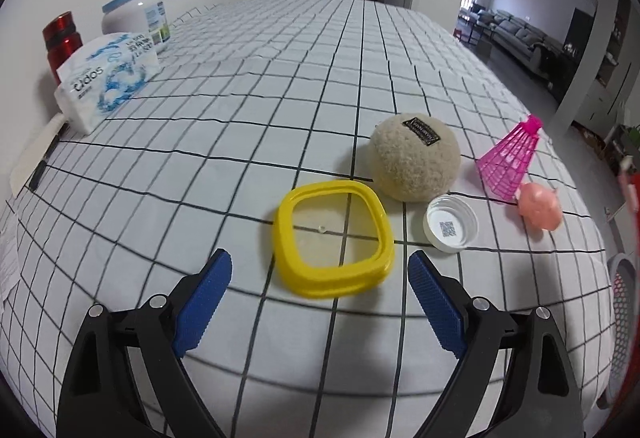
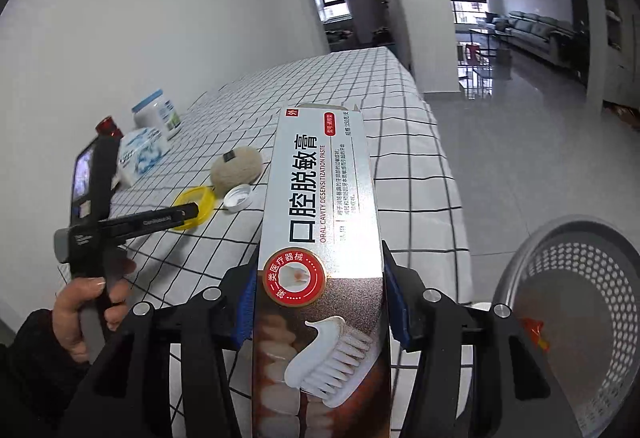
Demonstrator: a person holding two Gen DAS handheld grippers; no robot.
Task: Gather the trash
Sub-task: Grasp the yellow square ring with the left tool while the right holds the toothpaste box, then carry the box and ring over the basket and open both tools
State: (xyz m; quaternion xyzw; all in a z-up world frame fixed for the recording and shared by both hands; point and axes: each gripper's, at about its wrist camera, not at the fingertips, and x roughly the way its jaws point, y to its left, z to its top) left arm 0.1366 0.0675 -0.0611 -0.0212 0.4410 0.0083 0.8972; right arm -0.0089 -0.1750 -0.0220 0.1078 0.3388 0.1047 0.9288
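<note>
My left gripper (image 1: 320,258) is open and tilted down over the checked tablecloth (image 1: 240,98), its blue pads either side of the near edge of a yellow square lid ring (image 1: 332,288) without touching it. Beside the ring lie a white bottle cap (image 1: 452,224), a beige wool ball (image 1: 414,158), a pink shuttlecock (image 1: 510,158) and a small pink lump (image 1: 540,206). My right gripper (image 2: 320,278) is shut on a silver toothpaste box (image 2: 320,198), held off the table's right side. A grey perforated basket (image 2: 580,318) stands on the floor to its right, with an orange wrapper (image 2: 536,332) inside.
At the table's left edge by the wall stand a tissue pack (image 1: 108,78), a white jar with a blue lid (image 1: 136,18) and a red bottle (image 1: 62,42). A person's hand (image 2: 88,298) holds the left gripper's handle. Tiled floor lies right of the table.
</note>
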